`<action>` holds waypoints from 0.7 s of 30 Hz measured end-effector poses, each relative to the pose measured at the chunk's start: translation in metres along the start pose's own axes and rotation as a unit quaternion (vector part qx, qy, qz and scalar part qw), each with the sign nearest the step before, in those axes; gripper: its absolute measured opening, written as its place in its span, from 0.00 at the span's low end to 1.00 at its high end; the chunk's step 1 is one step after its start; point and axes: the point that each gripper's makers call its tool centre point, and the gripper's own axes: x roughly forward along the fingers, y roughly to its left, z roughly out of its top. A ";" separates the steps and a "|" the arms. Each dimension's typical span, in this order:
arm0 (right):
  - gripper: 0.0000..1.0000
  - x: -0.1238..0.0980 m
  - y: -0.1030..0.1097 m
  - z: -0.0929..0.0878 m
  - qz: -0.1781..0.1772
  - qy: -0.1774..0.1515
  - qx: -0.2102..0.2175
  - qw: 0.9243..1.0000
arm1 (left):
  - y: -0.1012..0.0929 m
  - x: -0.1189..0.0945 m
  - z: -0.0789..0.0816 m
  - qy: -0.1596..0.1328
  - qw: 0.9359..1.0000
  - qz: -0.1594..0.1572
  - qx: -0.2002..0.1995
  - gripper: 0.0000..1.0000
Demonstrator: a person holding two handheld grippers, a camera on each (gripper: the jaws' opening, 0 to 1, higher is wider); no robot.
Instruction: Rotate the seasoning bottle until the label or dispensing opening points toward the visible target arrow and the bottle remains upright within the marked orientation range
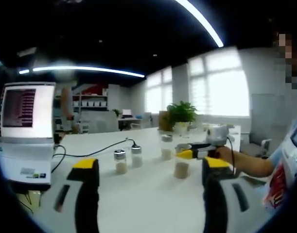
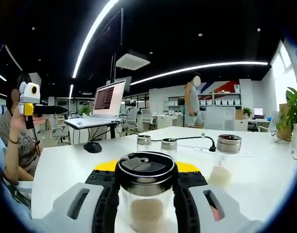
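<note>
Glass seasoning bottle (image 2: 146,194) upright, clamped by right gripper (image 2: 146,180); left gripper (image 1: 150,174) raised, jaws spread, holding nothing.

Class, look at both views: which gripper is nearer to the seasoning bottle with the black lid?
The right gripper: its jaws sit on either side of the seasoning bottle. The left gripper hangs open, well back from it.

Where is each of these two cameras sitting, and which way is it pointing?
Left gripper view: rides on the left claw, open and raised, looking across the white table at small jars, the laptop and windows; the right claw reaches in.
Right gripper view: rides on the right claw, closed around a seasoning bottle, facing the laptop; the person's arm shows left.
Shared: table, jars, laptop.
</note>
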 end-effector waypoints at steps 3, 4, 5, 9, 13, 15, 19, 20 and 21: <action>0.41 0.001 -0.001 0.000 0.007 0.000 0.000 1.000 | 0.000 0.001 0.000 0.000 1.000 -0.001 0.001 0.92; 0.41 0.001 -0.001 0.000 0.010 0.000 -0.001 1.000 | 0.000 0.001 0.000 0.000 1.000 -0.001 0.001 0.92; 0.41 0.001 -0.001 0.000 0.012 0.000 -0.001 1.000 | 0.000 0.001 0.000 0.000 1.000 -0.001 0.000 0.92; 0.42 0.002 -0.001 -0.001 0.023 0.002 0.001 1.000 | 0.001 0.004 -0.001 0.001 1.000 -0.001 -0.002 0.92; 0.42 0.002 -0.001 -0.002 0.038 0.007 0.000 0.999 | -0.001 0.005 -0.003 0.004 1.000 -0.006 -0.001 0.92; 0.42 0.002 -0.001 -0.002 0.046 0.008 -0.001 0.999 | -0.001 0.005 -0.003 0.004 1.000 -0.007 -0.002 0.92; 0.41 0.002 0.002 -0.003 0.055 0.010 -0.002 0.998 | 0.000 0.004 -0.003 0.003 1.000 -0.007 -0.004 0.92; 0.41 0.002 0.002 -0.003 0.056 0.011 -0.003 0.998 | 0.001 0.004 -0.003 0.003 1.000 -0.006 -0.004 0.92; 0.41 0.002 0.003 -0.003 0.058 0.011 -0.003 0.998 | 0.001 0.003 -0.002 0.002 1.000 -0.005 -0.004 0.92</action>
